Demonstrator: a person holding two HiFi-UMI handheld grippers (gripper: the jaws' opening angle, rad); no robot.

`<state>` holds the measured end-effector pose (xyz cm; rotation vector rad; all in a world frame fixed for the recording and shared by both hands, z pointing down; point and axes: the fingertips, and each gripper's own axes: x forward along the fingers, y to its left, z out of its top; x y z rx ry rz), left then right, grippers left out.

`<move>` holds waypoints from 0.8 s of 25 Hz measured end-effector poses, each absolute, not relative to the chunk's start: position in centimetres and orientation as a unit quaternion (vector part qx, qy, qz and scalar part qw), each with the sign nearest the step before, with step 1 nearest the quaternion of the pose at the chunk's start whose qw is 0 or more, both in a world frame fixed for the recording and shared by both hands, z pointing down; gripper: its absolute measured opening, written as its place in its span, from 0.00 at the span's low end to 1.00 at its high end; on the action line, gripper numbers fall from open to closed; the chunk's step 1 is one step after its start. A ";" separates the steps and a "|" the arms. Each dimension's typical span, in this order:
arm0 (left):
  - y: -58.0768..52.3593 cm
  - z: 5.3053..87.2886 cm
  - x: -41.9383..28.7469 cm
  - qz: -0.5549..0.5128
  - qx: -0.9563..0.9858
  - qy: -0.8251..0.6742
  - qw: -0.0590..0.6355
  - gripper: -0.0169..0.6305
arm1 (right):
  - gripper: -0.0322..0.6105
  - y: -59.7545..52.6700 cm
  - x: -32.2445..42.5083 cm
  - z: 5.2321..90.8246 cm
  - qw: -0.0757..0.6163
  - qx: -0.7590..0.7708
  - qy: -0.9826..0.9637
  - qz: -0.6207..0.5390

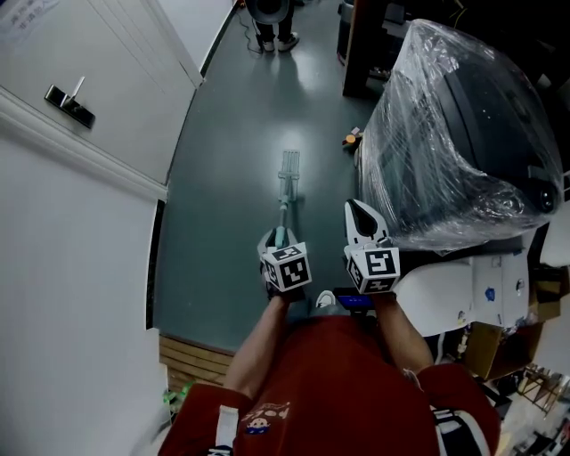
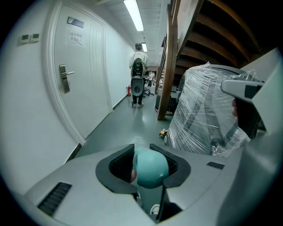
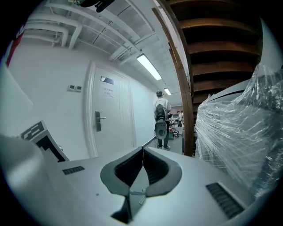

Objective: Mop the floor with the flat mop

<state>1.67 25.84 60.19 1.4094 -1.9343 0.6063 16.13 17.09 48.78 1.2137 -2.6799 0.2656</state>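
The flat mop [image 1: 289, 176] lies with its pale head on the grey-green floor [image 1: 240, 134], and its teal handle [image 1: 280, 233] runs back toward me. My left gripper [image 1: 276, 242] is shut on the handle's rounded teal top [image 2: 150, 167], which fills the space between the jaws in the left gripper view. My right gripper [image 1: 361, 214] hovers to the right of the handle, apart from it; its jaws meet at the tips with nothing between them [image 3: 142, 150].
A white wall and door [image 1: 80, 98] line the left. A large plastic-wrapped object [image 1: 454, 142] crowds the right, with a small orange thing [image 1: 352, 139] at its base. A person [image 1: 272, 18] stands far down the corridor. A wooden post [image 2: 170, 66] rises at right.
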 end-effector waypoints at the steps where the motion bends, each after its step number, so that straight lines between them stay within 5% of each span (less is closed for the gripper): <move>1: 26.5 60.2 2.0 0.232 0.537 -0.741 0.329 0.21 | 0.08 17.6 16.6 48.6 0.089 0.408 -0.904 0.087; 20: 37.1 59.6 7.7 0.237 0.535 -0.740 0.330 0.21 | 0.08 26.7 22.8 49.2 0.076 0.415 -0.900 0.107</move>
